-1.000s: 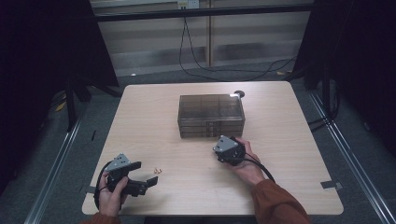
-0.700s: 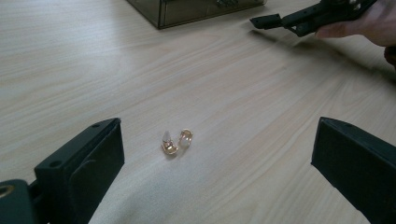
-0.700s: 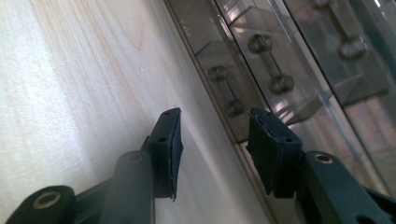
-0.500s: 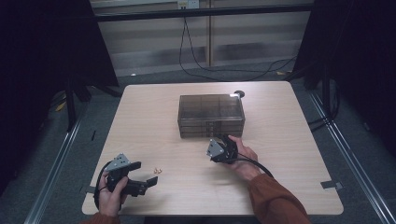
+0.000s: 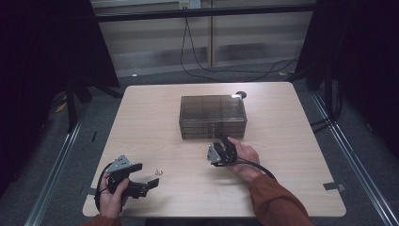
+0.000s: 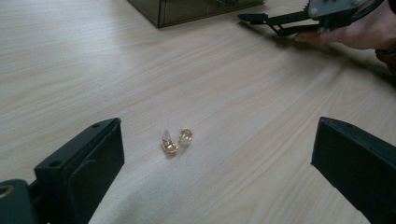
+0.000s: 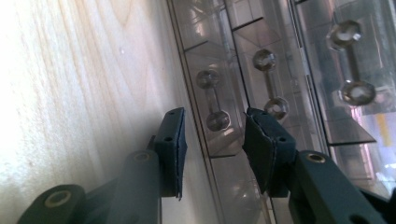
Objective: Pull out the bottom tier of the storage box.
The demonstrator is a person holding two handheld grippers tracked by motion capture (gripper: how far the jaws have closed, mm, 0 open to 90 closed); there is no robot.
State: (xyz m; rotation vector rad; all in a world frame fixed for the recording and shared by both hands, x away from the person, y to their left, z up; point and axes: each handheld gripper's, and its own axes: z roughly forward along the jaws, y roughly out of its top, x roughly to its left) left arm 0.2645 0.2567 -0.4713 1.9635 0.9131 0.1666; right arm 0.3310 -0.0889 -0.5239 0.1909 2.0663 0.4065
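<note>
Now my right gripper [image 7: 212, 140] sits part open at the smoky drawer box [image 5: 212, 115], jaws flanking a drawer handle [image 7: 212, 99], perhaps untouched. My left gripper [image 6: 215, 163] gapes wide around two small gold pieces [image 6: 176, 140] on the table [image 5: 282, 122], too tiny to identify

No text, label, brand, number or sign can be read on anything here: not on the smoky drawer box [image 5: 212, 116] ahead of the right gripper [image 5: 220, 147], nor on either gripper's body.
</note>
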